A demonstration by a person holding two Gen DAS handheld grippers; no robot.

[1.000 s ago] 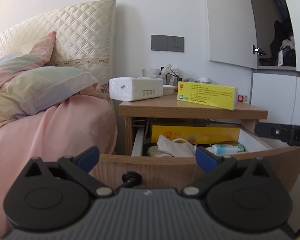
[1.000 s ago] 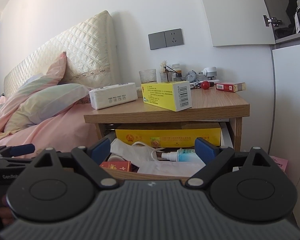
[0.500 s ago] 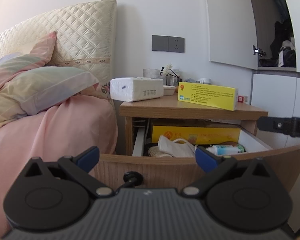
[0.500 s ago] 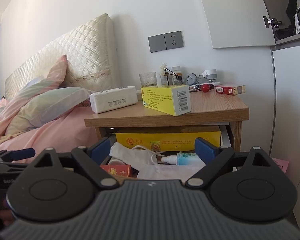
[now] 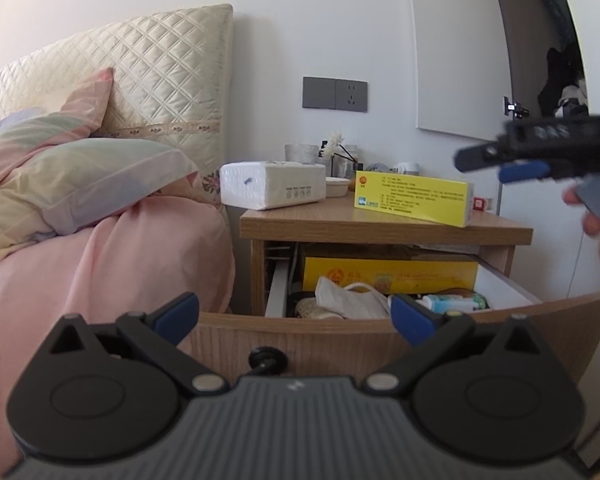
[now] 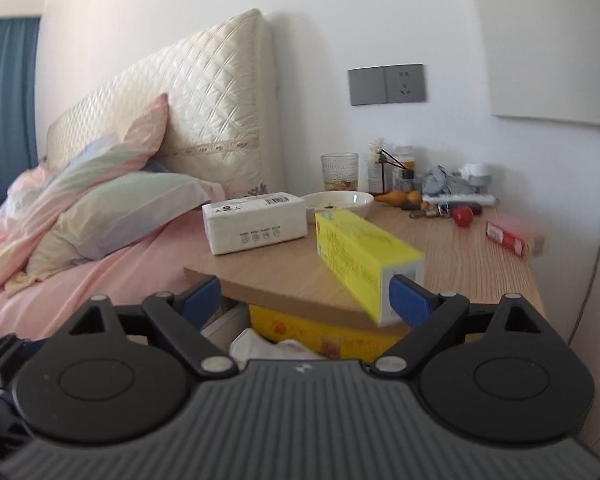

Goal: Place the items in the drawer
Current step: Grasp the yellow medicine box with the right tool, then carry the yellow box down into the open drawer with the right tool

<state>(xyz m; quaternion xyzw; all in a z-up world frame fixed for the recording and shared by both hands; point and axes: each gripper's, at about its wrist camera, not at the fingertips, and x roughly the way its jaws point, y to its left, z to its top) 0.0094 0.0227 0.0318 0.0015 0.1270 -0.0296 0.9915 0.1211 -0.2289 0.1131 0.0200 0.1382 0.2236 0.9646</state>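
Note:
A wooden nightstand (image 5: pixel 384 226) stands by the bed with its drawer (image 5: pixel 340 336) pulled open. The drawer holds a large yellow box (image 5: pixel 388 276), a white face mask (image 5: pixel 348 302) and a small bottle (image 5: pixel 448 303). On top lie a long yellow box (image 5: pixel 414 198) (image 6: pixel 360 256), a white tissue pack (image 5: pixel 272 184) (image 6: pixel 256 222) and a small red box (image 6: pixel 508 238). My left gripper (image 5: pixel 294 316) is open and empty in front of the drawer front. My right gripper (image 6: pixel 306 298) is open and empty, raised over the nightstand's front edge next to the yellow box's near end.
A bed with pink sheets (image 5: pixel 100 272) and pillows (image 5: pixel 80 184) is to the left. At the back of the top stand a glass (image 6: pixel 339 170), a white bowl (image 6: pixel 340 202), bottles, a red ball (image 6: pixel 463 216) and small clutter. A white cabinet (image 5: pixel 560 248) is at the right.
My right gripper has risen from drawer level and moved forward over the nightstand top, close to the long yellow box. My left gripper has stayed still.

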